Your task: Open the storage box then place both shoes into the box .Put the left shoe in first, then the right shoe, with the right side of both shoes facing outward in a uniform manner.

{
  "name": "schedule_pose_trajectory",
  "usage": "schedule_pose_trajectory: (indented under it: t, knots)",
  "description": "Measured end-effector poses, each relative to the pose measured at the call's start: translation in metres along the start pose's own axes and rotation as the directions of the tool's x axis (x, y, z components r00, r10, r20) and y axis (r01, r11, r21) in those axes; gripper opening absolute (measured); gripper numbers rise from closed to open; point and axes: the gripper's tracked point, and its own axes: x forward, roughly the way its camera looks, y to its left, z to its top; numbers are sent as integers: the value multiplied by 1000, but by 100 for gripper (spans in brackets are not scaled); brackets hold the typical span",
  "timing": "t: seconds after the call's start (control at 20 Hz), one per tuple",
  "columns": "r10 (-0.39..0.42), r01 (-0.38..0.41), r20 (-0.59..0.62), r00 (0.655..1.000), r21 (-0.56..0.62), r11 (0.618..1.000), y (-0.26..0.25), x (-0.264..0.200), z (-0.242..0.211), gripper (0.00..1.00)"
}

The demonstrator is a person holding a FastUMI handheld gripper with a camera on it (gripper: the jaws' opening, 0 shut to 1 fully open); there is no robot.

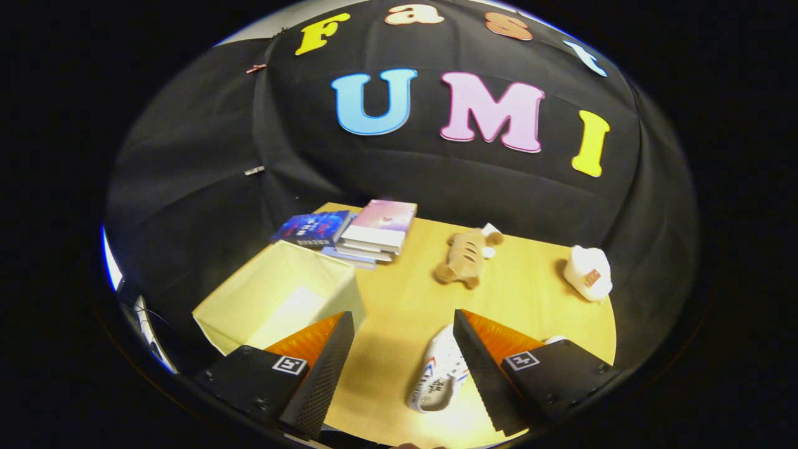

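A pale yellow storage box (283, 296) with its lid closed sits on the wooden table (530, 293), just beyond the left finger. A white shoe (439, 371) with red and blue marks lies on the table between the fingers, close against the right finger (477, 368). A small white piece of a second shoe (555, 340) peeks out beyond the right finger; the rest is hidden. My gripper (404, 321) hangs above the table, open, with nothing held.
A stack of books (358, 234) lies at the table's far side behind the box. A brown plush toy (464, 255) lies mid-table, and a white plush toy (588, 272) sits toward the far right edge. Black cloth walls surround the table.
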Motion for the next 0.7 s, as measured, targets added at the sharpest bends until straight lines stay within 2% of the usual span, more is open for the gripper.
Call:
schedule_pose_trajectory:
  t: [0.3, 0.7]
  knots:
    - [-86, 87, -191, 978, -4, 996, -67, 12, -105, 98]
    - [-36, 28, -405, 914, -24, 999, -94, 57, -196, 98]
